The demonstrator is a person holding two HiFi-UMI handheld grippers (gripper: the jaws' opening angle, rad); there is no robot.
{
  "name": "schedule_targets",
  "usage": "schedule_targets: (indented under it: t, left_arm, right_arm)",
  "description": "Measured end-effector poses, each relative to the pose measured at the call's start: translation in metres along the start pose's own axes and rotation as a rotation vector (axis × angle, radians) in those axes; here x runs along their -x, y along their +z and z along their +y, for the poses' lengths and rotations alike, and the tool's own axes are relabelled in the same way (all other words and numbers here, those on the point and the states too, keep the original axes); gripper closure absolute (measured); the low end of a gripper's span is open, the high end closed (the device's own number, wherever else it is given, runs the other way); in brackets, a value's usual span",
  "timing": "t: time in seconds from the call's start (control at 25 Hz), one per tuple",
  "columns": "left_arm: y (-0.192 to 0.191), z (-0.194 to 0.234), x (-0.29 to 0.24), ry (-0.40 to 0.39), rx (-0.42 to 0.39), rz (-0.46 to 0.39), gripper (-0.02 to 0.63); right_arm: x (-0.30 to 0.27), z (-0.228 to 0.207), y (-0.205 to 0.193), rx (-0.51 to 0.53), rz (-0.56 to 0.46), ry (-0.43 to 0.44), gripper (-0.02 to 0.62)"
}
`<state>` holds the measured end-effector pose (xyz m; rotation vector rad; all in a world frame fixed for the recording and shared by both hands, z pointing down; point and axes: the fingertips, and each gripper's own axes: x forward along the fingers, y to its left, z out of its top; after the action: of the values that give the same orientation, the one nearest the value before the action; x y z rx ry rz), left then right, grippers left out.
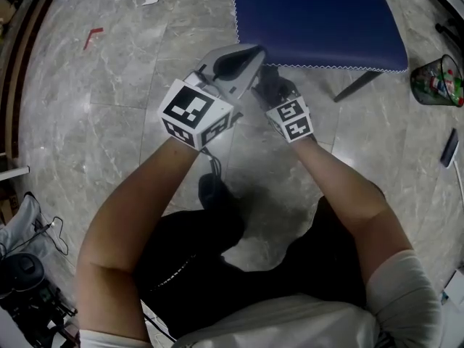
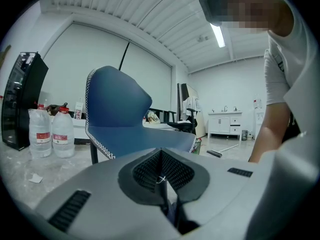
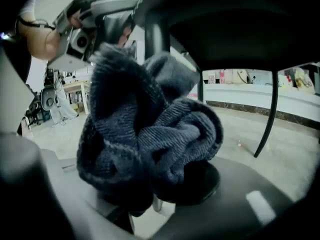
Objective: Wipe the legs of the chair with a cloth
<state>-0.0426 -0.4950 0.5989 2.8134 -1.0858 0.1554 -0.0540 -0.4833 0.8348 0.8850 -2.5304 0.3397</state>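
The blue chair stands just ahead of me, its seat at the top of the head view. One dark leg slants out on the right. My right gripper reaches under the seat's front edge, shut on a bunched dark blue-grey cloth. In the right gripper view the cloth hides the right gripper's tips and sits against a chair leg; another leg stands further right. My left gripper points at the seat edge beside it. Its pads meet with nothing held.
A mesh waste basket stands on the marble floor right of the chair. Two water bottles and a black appliance stand on the floor left of the chair. Cables and gear lie at my lower left.
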Motion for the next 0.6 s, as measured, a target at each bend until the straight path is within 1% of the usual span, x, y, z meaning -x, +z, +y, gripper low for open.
schedule_targets:
  t: [0.2, 0.32, 0.44, 0.52, 0.6]
  left_arm:
    - [-0.001, -0.001, -0.001, -0.017, -0.007, 0.002, 0.6]
    - [-0.001, 0.0, 0.001, -0.021, -0.006, 0.004, 0.6]
    - [-0.001, 0.0, 0.002, -0.02, -0.006, 0.005, 0.6]
    - [-0.001, 0.0, 0.002, -0.017, -0.009, 0.007, 0.6]
    - [-0.001, 0.0, 0.002, -0.012, -0.01, 0.008, 0.6]
  right_arm:
    - [-0.032, -0.003, -0.079, -0.007, 0.231, 0.007, 0.414]
    - [-0.038, -0.003, -0.107, -0.027, 0.319, 0.012, 0.42]
    - [-0.035, -0.002, -0.113, -0.02, 0.345, 0.019, 0.428]
    - [-0.03, -0.003, -0.101, -0.009, 0.323, 0.017, 0.434]
    - [-0.024, -0.001, -0.08, 0.005, 0.276, 0.02, 0.436]
